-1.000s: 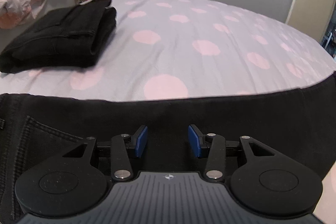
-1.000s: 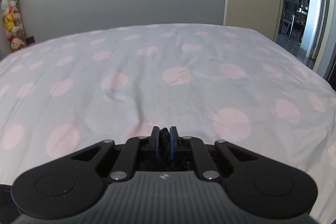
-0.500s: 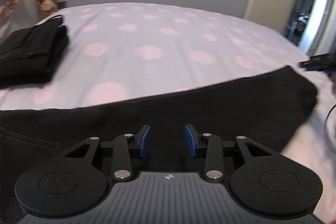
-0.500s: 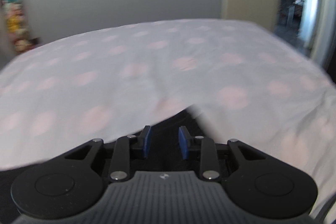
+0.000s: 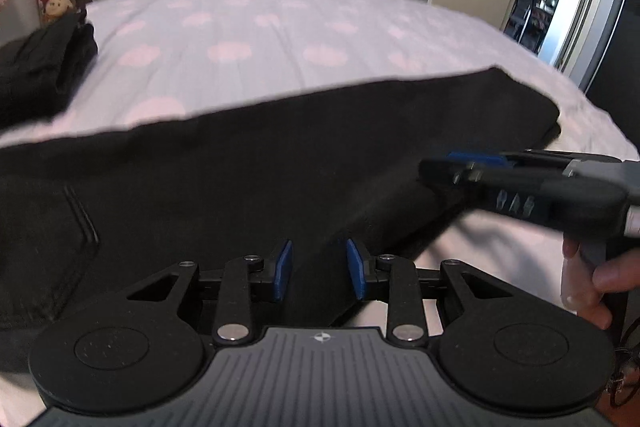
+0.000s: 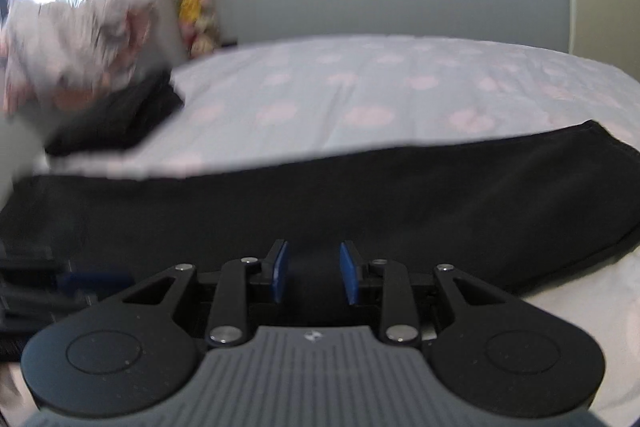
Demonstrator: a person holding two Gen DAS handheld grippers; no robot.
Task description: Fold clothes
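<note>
The bed (image 5: 280,39), under a smooth pale sheet dotted with soft pink circles, stretches away ahead of both claws. Across it, right in front of and beneath each claw, lies the black trousers (image 5: 260,179), a long flat band of matte, heavy cloth with a stitched pocket seam to the left of the left claw. A folded black garment (image 6: 120,123) sits well ahead and to the left, by a crumpled pink-white heap.

The left claw (image 5: 319,269) tilts down over the trousers, its blue pads spread with cloth below the gap but nothing pinched; its jaws have just been closing. The right claw (image 6: 313,271) points down likewise, pads parted, nothing gripped, having just opened.

Only the left view shows the right claw from the side, entering from the right with a hand (image 5: 592,279) on its handle, plus a doorway. Only the right view, blurred, shows the trousers' far end.
</note>
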